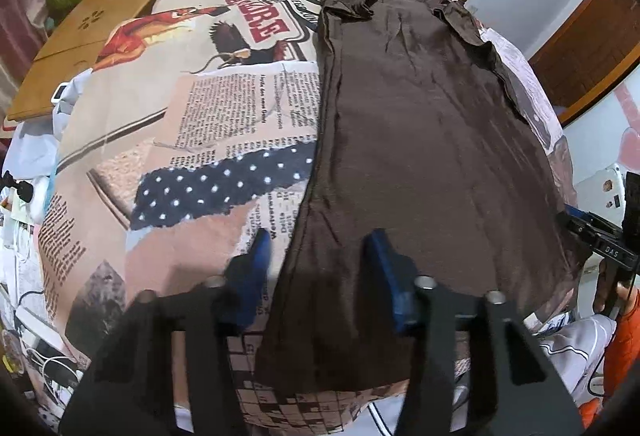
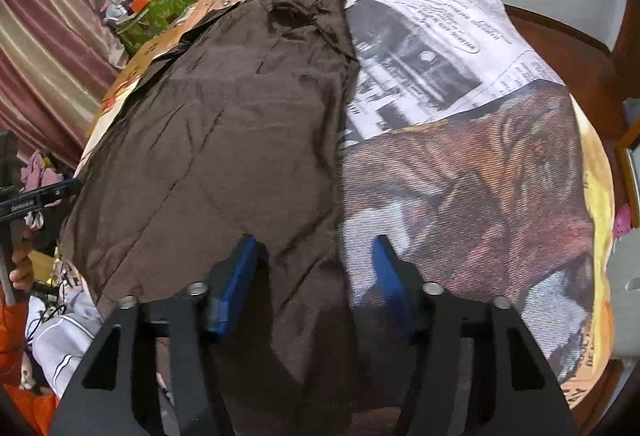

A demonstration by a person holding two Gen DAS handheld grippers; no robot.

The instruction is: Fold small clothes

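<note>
A brown garment (image 1: 420,140) is seen spread flat on a counter covered by a printed newspaper-collage cloth (image 1: 208,124), its long axis running from the near hem away to the collar at the far end. The left claw (image 1: 316,264) is set over the garment's near-left corner – the left edge of the fabric passes between its blue pads, one pad over the printed cloth, the other over the brown fabric. The right claw (image 2: 316,268) is placed likewise at the near-right corner, the right edge lying between its pads. Both claws are seen partly closed with a gap left between the pads; no pinch on the fabric can be made out, so they are judged released. Each near corner lies directly under its own claw – a fold along the long axis, near hem toward the collar, is judged to be the coming move.
</note>
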